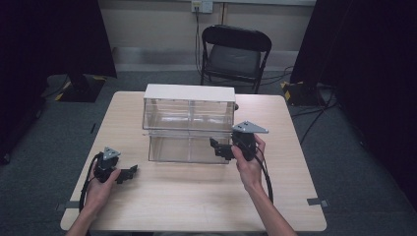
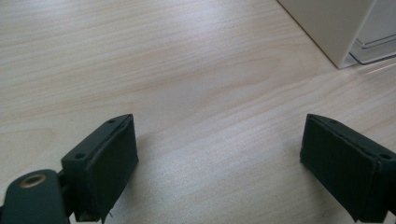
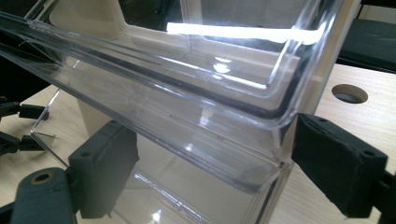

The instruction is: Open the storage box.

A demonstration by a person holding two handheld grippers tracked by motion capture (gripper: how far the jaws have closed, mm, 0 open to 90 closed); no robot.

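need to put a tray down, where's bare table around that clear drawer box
Bare wood in front of the drawer box, between the left gripper and right gripper, and along the table's near edge. Crowded at the box's right front corner.

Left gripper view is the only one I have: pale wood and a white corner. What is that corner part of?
Observer: A white-topped cabinet with clear plastic drawers, standing mid-table.
Operator: Where is the other gripper?
Observer: The right gripper is at the lower clear drawer, at its right end.
Operator: Has it gripped the drawer?
Observer: Not clamped. In the right gripper view its jaws stand open, with the drawer's corner between them.
Operator: And mine?
Observer: The left gripper rests open on the wooden table, apart from the cabinet.
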